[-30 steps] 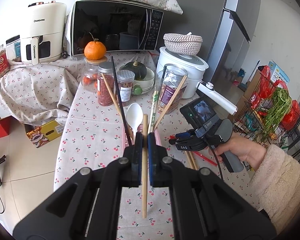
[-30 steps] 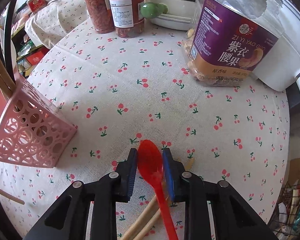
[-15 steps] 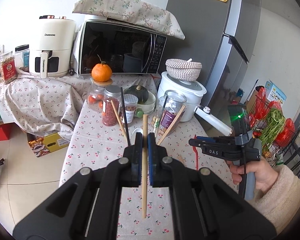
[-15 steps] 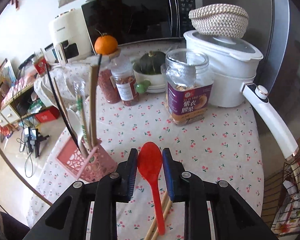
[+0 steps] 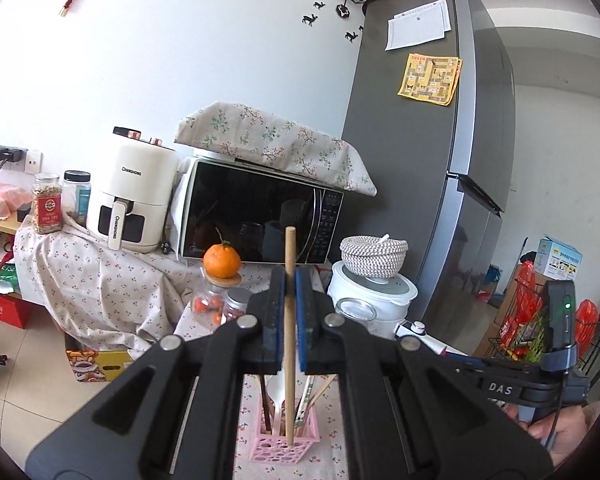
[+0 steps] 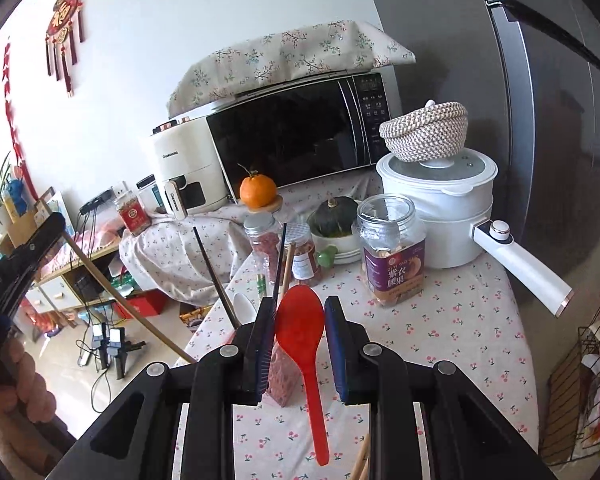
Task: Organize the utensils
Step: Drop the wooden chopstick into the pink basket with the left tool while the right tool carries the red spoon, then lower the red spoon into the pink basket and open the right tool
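Observation:
My left gripper (image 5: pixel 290 280) is shut on a wooden chopstick (image 5: pixel 289 340), held upright with its lower tip at the mouth of the pink perforated utensil holder (image 5: pixel 280 450). The holder contains several chopsticks and a white spoon (image 5: pixel 275 394). My right gripper (image 6: pixel 298 310) is shut on a red plastic spoon (image 6: pixel 302 332), bowl up, lifted above the table beside the holder (image 6: pixel 282 380). The left gripper (image 6: pixel 18 264) with its chopstick (image 6: pixel 128 304) shows at the left of the right wrist view. The right gripper's body (image 5: pixel 516 384) shows low right in the left wrist view.
On the cherry-print tablecloth (image 6: pixel 440 332) stand a cashew jar (image 6: pixel 392 260), spice jars (image 6: pixel 266 252), a bowl with a squash (image 6: pixel 334 216), a white cooker (image 6: pixel 440 204), an orange (image 6: pixel 258 190), a microwave (image 6: pixel 296 140) and a fridge (image 5: pixel 428 160). Loose chopsticks (image 6: pixel 360 460) lie near the front edge.
Both grippers have risen well above the table with their utensils. The left chopstick's tip now hangs at the pink holder's mouth; the red spoon has left the table.

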The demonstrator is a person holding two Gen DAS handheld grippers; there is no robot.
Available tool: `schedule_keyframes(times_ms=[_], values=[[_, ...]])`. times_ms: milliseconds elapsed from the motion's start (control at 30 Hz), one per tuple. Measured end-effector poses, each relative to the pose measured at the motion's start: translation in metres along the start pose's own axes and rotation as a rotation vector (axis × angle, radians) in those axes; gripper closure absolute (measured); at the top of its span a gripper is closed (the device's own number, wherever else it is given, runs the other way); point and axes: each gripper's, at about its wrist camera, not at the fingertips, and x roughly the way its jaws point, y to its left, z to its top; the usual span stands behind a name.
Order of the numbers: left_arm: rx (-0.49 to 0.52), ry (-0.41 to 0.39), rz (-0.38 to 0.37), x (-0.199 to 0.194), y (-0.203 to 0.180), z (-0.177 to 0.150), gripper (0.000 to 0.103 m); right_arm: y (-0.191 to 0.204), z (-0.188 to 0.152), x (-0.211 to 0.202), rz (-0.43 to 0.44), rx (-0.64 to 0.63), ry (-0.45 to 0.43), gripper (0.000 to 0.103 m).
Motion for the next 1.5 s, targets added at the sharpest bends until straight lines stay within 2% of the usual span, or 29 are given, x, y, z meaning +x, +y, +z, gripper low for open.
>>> schedule_keyframes(times_ms=[267,367,467,633,700,733,767,900,967,1100,1233,1333,1500], values=[[0.047,0.011,0.05,0.035,-0.003,-0.02,0.097,0.001,-0.003,0.003,-0.002,0.001,-0.006,0.078],[0.054,0.065,0.065,0.05,-0.005,-0.028,0.097,-0.001,-0.002,0.003,-0.008,0.007,-0.016,0.078],[0.046,0.149,0.06,0.068,-0.003,-0.036,0.097,-0.001,0.0,0.004,-0.011,0.01,-0.026,0.078],[0.033,0.236,0.042,0.087,-0.002,-0.048,0.096,0.001,0.002,0.007,-0.009,0.018,-0.035,0.078],[0.017,0.27,0.051,0.089,-0.002,-0.048,0.08,0.003,0.004,0.008,-0.005,0.023,-0.04,0.078],[0.001,0.281,0.054,0.089,-0.001,-0.047,0.058,0.004,0.005,0.008,-0.003,0.025,-0.046,0.078],[-0.015,0.284,0.054,0.087,-0.001,-0.045,0.043,0.005,0.006,0.008,0.0,0.027,-0.052,0.078],[-0.007,0.316,0.086,0.076,0.001,-0.041,0.035,0.009,0.015,0.005,0.028,0.051,-0.097,0.078],[0.006,0.355,0.133,0.072,0.006,-0.045,0.024,0.011,0.02,0.005,0.041,0.072,-0.131,0.078],[0.021,0.466,0.203,0.07,0.019,-0.062,0.022,0.014,0.029,0.012,0.074,0.128,-0.191,0.078],[0.022,0.586,0.207,0.073,0.029,-0.081,0.021,0.021,0.036,0.031,0.083,0.151,-0.219,0.078],[0.038,0.631,0.208,0.074,0.034,-0.089,0.021,0.023,0.038,0.047,0.098,0.175,-0.231,0.078],[0.044,0.651,0.199,0.075,0.036,-0.092,0.021,0.03,0.027,0.072,0.083,0.167,-0.199,0.078]])
